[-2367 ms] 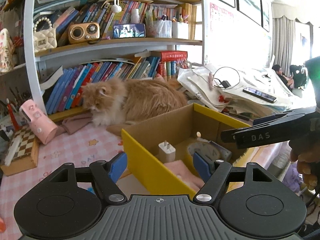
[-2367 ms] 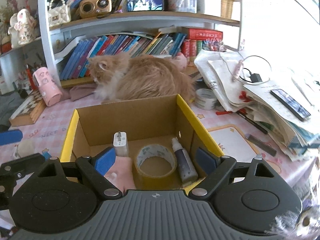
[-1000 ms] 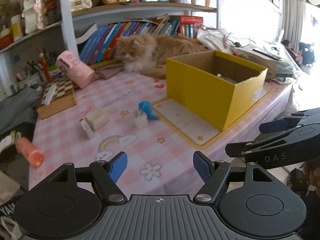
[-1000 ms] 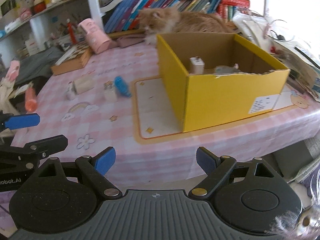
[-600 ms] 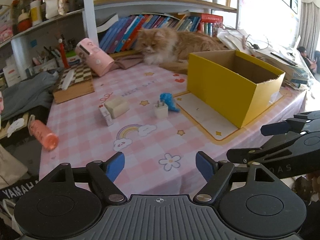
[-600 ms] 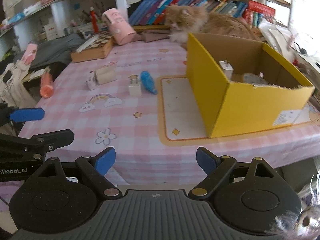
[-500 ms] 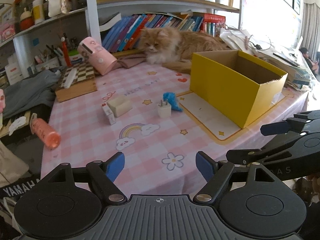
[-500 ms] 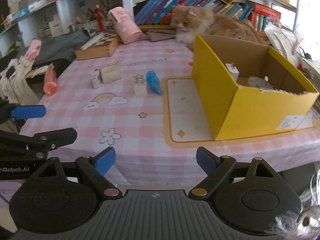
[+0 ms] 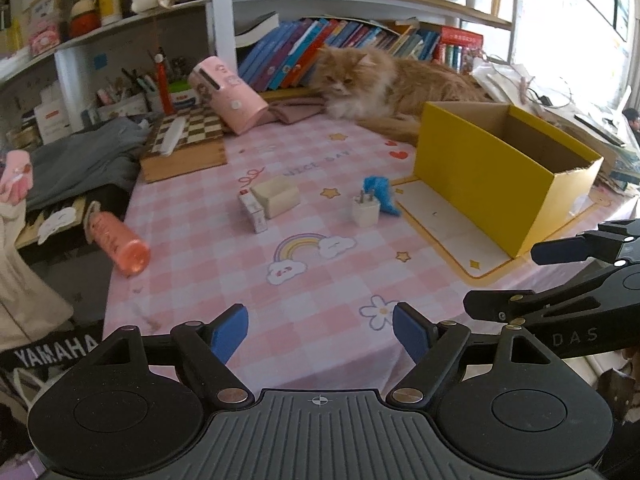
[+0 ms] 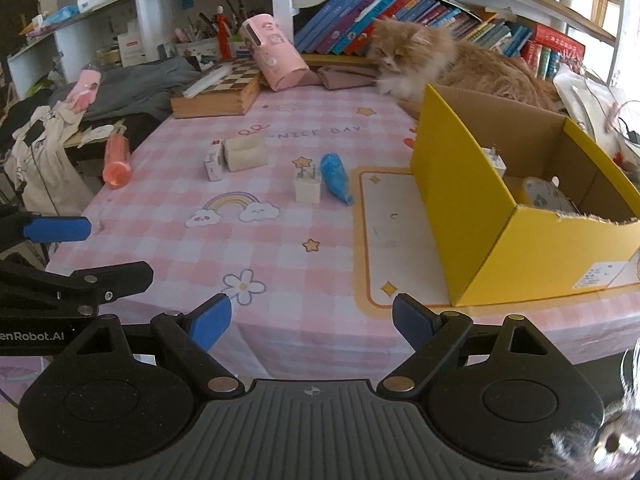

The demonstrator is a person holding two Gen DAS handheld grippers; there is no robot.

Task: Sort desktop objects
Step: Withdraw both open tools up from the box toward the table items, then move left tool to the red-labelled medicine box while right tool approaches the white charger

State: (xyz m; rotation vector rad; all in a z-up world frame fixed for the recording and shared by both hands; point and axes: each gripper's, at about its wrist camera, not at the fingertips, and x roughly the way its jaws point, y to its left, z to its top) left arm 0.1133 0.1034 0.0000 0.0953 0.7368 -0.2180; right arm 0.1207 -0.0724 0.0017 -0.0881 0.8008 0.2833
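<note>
Cat: I see an orange long-haired cat [image 9: 372, 80] lying at upper centre, in front of the books.
Books: a leaning row of books [image 9: 344, 46] on the shelf at upper centre.
Chessboard: I see a wooden chessboard box [image 9: 186, 140] at left of centre.
Grey cloth: a heap of grey cloth [image 9: 80, 160] at the left edge.
Papers: I make out stacked papers [image 10: 592, 92] at upper right.
</note>
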